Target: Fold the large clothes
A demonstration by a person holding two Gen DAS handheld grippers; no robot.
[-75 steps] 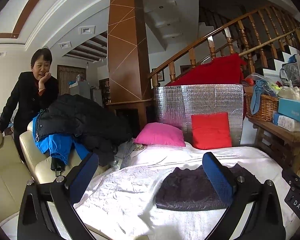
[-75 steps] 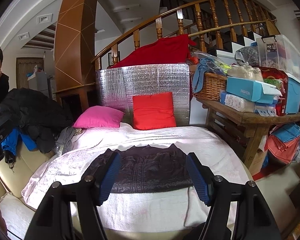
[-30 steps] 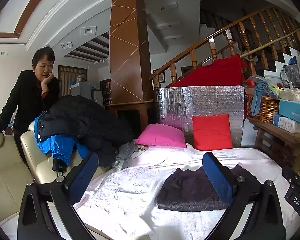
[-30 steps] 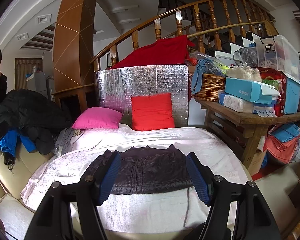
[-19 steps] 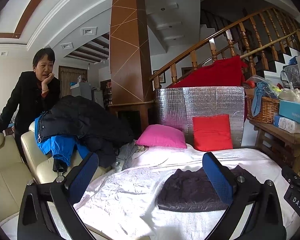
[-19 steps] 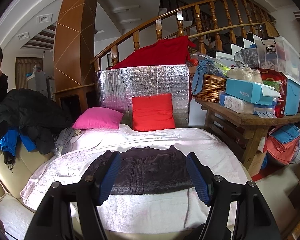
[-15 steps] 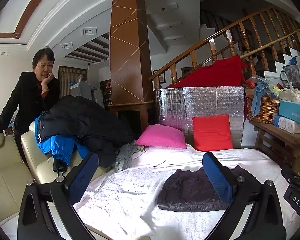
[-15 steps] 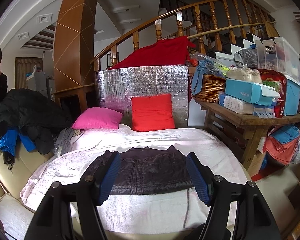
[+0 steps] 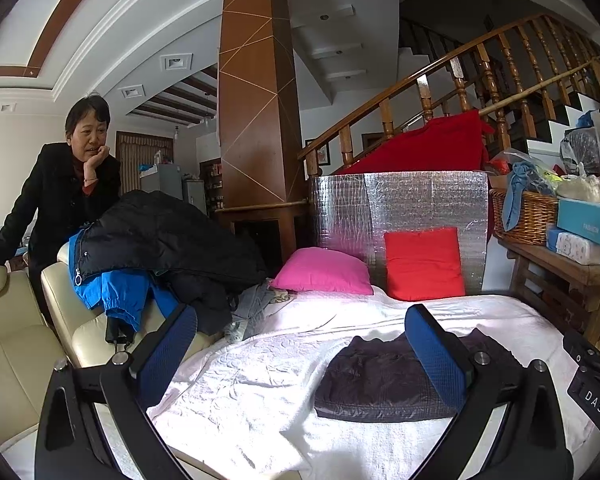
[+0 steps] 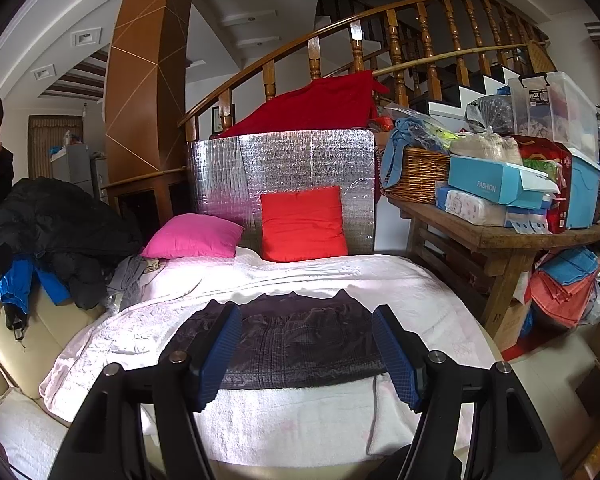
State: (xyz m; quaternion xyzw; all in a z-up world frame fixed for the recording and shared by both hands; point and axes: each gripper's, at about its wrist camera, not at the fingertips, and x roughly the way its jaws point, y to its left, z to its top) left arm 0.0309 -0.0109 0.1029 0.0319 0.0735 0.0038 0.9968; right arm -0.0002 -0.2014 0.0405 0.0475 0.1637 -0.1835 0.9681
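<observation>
Here, garment: a folded dark quilted jacket (image 10: 300,344) lies flat on the white bedspread (image 10: 300,420), lower centre of frame.
Left gripper (image 9: 300,352): jaws wide apart, empty.
Right gripper (image 10: 306,356): jaws wide apart, empty, above the jacket.

Bed (image 10: 412,284) spread with a white textured cover (image 10: 148,332), dark folded garment (image 10: 300,340) flat at its middle, pink cushion (image 10: 192,242) and red cushion (image 10: 302,224) at the far edge, grey, possibly crumpled clothing (image 10: 130,276) at left
</observation>
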